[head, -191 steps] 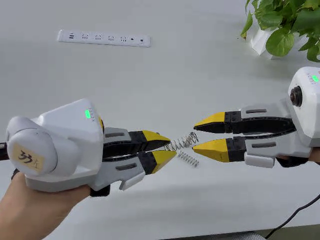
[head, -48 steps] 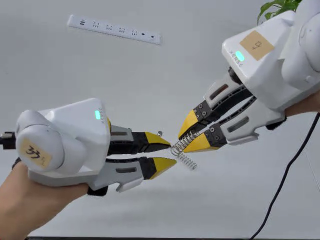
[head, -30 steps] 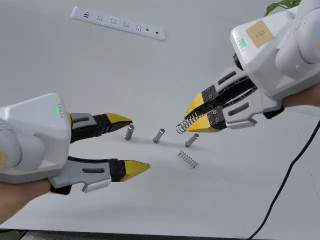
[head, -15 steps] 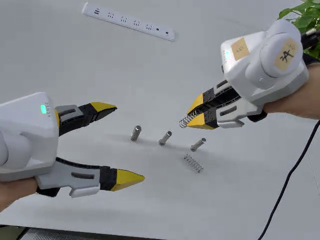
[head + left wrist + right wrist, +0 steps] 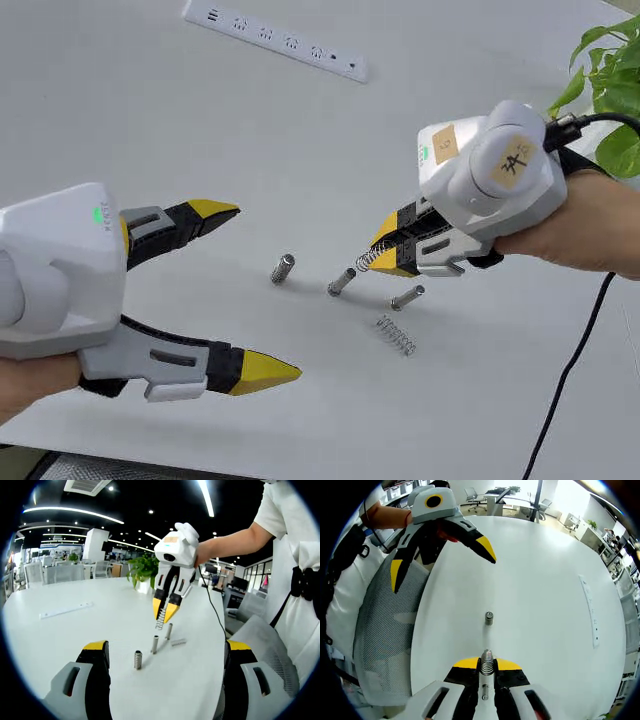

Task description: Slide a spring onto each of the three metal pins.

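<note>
The spring (image 5: 364, 261) is pinched at one end by the right gripper (image 5: 382, 252), whose jaws are shut tight on it. Its free end hangs just above the top of the middle pin (image 5: 341, 282), but it is not on the pin yet. The left pin (image 5: 283, 268) already has a spring around it. The right pin (image 5: 407, 297) is bare, and a loose spring (image 5: 396, 335) lies flat on the table (image 5: 200, 120) just beside it. The left gripper (image 5: 268, 290) is off to the side near the left pin, with its jaws wide open and nothing in them. Farther away there is a power strip (image 5: 275, 40) at the back of the table, a plant (image 5: 610, 70) in the corner, and a cable (image 5: 570, 370) by the right hand. I think a few things could go wrong now. The spring is held slanted, not straight up, so its end could catch on the pin's edge and not go over. A push then could tip the pin, since it looks like it just stands there. The spring is bendy too, so if the jaws let go too soon it could pop away and roll off across the smooth table.
</note>
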